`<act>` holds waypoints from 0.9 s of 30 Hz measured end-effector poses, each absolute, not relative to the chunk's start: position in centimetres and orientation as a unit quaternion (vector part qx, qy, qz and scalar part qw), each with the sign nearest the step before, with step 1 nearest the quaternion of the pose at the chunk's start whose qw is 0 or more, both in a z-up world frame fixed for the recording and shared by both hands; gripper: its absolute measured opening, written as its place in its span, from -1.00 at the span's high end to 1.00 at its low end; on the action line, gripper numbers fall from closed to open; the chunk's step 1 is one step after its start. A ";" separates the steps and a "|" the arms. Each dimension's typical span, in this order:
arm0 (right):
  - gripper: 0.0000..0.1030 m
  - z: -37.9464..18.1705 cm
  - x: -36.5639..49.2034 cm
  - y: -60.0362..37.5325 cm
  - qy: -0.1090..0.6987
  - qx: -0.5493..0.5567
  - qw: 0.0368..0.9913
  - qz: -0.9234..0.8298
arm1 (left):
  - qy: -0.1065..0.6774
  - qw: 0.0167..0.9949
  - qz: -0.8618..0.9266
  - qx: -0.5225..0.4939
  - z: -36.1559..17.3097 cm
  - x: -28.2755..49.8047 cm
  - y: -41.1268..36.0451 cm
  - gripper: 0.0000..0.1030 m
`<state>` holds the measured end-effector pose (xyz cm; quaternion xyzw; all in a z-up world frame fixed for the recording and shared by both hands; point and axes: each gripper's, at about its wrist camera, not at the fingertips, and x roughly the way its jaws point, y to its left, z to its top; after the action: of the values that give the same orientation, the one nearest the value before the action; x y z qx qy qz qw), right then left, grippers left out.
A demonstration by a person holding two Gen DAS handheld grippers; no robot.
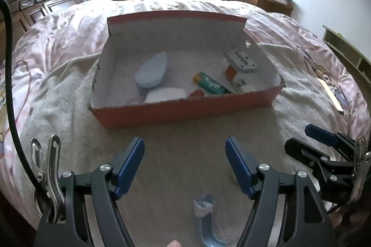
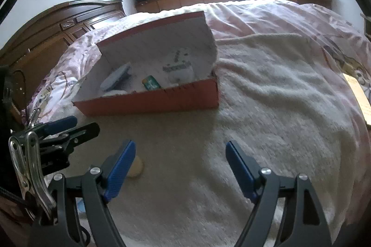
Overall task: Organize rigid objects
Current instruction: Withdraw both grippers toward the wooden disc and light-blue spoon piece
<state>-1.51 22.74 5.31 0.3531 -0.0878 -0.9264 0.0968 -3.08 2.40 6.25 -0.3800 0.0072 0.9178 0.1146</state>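
An open red cardboard box (image 1: 185,111) (image 2: 150,104) sits on the bed. Inside it lie a light blue oval case (image 1: 151,72), a white oval piece (image 1: 165,95), a green tube (image 1: 212,83), and a grey metal plate (image 1: 241,61) over a white and orange bottle. My left gripper (image 1: 185,149) is open and empty, in front of the box. A blue hook-shaped item (image 1: 207,219) lies below it on the blanket. My right gripper (image 2: 179,152) is open and empty; a small cream round object (image 2: 136,168) lies beside its left finger.
A cream blanket (image 2: 266,107) covers the pink floral bedding. A dark wooden headboard (image 2: 58,38) stands at the left. A window sill with curtains runs along the far wall. A flat wooden strip (image 1: 330,94) lies at the bed's right edge.
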 end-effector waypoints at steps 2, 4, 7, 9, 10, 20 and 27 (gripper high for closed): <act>-0.62 5.0 -1.3 23.1 -0.089 0.356 0.092 -0.926 | 0.009 0.119 0.915 -0.384 6.0 -2.6 2.7 -0.43; -0.62 4.8 -1.2 23.5 -0.092 0.358 0.088 -0.925 | 0.012 0.123 0.913 -0.389 5.7 -2.4 3.0 -0.43; -0.62 4.6 -1.1 23.8 -0.096 0.361 0.082 -0.924 | 0.019 0.134 0.908 -0.396 5.2 -1.8 3.8 -0.43; -0.62 4.4 -1.0 24.0 -0.097 0.363 0.078 -0.924 | 0.023 0.142 0.904 -0.402 4.9 -1.5 4.3 -0.43; -0.62 4.4 -1.0 24.1 -0.097 0.363 0.077 -0.923 | 0.025 0.146 0.902 -0.405 4.7 -1.4 4.6 -0.43; -0.62 4.2 -0.9 24.4 -0.102 0.364 0.078 -0.922 | 0.049 0.157 0.892 -0.421 3.7 -1.3 7.2 -0.38; -0.62 3.7 -0.9 25.1 -0.115 0.365 0.078 -0.921 | 0.075 0.164 0.887 -0.425 2.8 -1.7 8.7 -0.04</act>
<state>-0.89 25.12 3.75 0.3650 -0.1149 -0.9206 0.0776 -1.69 8.73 2.83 -0.4250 0.0748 0.8871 0.1640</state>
